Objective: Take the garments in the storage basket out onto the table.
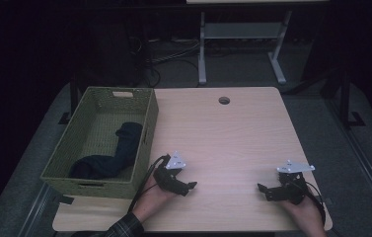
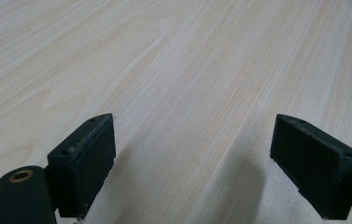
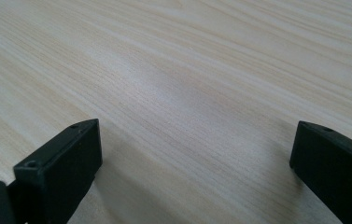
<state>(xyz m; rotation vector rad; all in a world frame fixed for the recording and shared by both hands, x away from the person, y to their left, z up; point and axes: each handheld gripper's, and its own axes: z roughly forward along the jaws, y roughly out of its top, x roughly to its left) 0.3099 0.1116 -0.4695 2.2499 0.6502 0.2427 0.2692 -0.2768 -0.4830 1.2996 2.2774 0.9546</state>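
A woven green basket stands at the table's left edge, and a dark garment lies inside it. My left gripper rests low on the light wooden table just right of the basket, pointing right. Its jaws are wide apart in the left gripper view, open with bare wood between them. My right gripper sits near the front right corner, pointing left. It is open too, and nothing lies between its jaws.
A round cable hole is near the table's far edge. Beyond the table stands the white frame of another desk, with cables on the dark floor. The wide middle of the tabletop is bare wood.
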